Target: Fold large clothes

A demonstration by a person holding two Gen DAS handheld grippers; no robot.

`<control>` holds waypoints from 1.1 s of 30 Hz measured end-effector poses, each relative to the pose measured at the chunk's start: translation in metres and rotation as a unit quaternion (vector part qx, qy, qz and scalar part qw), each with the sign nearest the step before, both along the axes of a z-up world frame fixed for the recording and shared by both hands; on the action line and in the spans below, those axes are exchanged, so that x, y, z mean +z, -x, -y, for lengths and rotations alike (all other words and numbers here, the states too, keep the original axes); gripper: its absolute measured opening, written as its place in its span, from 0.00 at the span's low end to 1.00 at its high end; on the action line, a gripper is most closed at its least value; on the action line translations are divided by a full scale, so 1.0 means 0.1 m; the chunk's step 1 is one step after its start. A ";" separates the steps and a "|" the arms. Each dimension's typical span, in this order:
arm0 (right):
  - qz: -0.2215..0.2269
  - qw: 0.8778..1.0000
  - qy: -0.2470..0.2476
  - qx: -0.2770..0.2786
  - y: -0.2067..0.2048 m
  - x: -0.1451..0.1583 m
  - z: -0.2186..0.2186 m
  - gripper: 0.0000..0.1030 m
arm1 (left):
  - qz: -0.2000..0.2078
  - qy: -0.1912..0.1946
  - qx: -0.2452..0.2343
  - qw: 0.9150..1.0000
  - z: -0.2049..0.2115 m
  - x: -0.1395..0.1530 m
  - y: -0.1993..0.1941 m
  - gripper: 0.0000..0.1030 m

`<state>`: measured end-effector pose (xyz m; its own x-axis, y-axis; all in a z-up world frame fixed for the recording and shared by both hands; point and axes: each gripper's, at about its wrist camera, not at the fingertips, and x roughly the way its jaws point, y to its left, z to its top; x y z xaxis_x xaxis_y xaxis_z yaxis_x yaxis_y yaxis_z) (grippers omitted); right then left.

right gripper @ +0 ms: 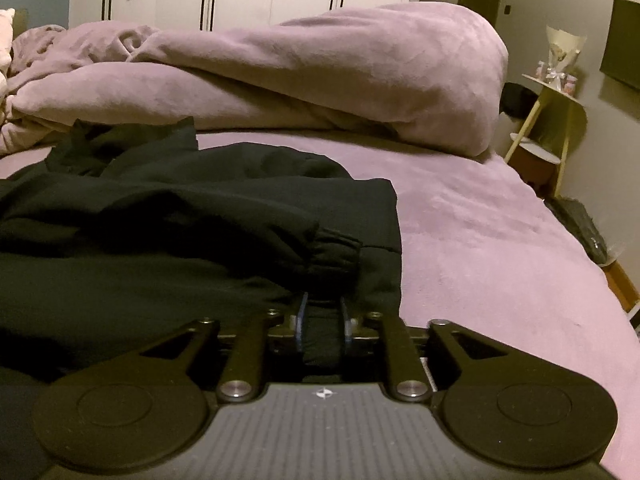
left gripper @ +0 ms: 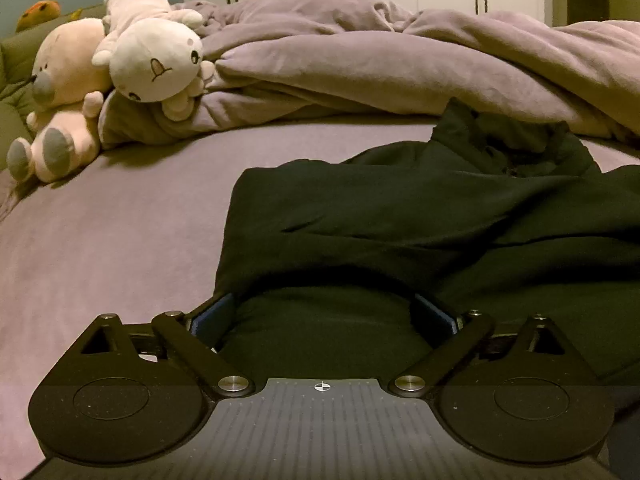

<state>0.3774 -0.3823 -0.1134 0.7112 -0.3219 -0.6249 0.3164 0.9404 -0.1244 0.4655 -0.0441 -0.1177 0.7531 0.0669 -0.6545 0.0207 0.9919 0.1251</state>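
A large black garment (left gripper: 400, 216) of soft, matte, fleece-like cloth is spread in thick rumpled folds on a bed sheet (left gripper: 112, 240) of smooth mauve fabric. Directly ahead of the left gripper (left gripper: 324, 316) the near edge of the garment is bunched into a rounded hump; the jaws are spread very wide, the hump lies between the blue pads, and whether the pads touch the cloth cannot be told. In the right wrist view the right gripper (right gripper: 324, 312) is seen with its jaws only narrowly parted, a thin fold of the black cloth lying between the blue pads; whether it is pressed cannot be made out. Just ahead of that gripper, slightly to its right, a ribbed, gathered cuff (right gripper: 336, 256) is laid across the flat folded edge of the garment. Beyond both grippers a plush lilac duvet (left gripper: 360, 60) is heaped in soft rolls. Far ahead and to the left of the left gripper, two cream stuffed toys (left gripper: 152, 60) with rounded limbs are piled against the duvet. Well to the right of the right gripper a pale round-shelved side table (right gripper: 556, 100) is seen beside the bed, small objects on its top shelf too blurred to identify.
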 end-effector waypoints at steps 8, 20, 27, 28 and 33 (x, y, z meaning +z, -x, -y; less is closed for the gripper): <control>0.012 0.999 -0.034 -0.010 0.05 0.08 0.11 0.24 | -0.006 0.007 0.005 1.000 -0.04 0.02 -0.01 0.98; 0.075 0.973 -0.216 -0.045 0.37 0.24 0.54 0.39 | -0.004 0.011 -0.008 1.000 -0.09 0.14 0.16 0.96; 0.059 0.965 -0.254 -0.043 0.12 0.10 0.50 0.45 | -0.006 0.010 -0.009 1.000 -0.07 0.13 0.14 0.96; 0.061 0.965 -0.251 -0.042 0.11 0.10 0.48 0.45 | -0.006 0.011 -0.008 1.000 -0.07 0.12 0.14 0.96; 0.068 0.979 -0.189 -0.025 0.09 0.19 0.36 0.13 | -0.006 0.015 -0.005 1.000 -0.05 0.12 0.13 0.96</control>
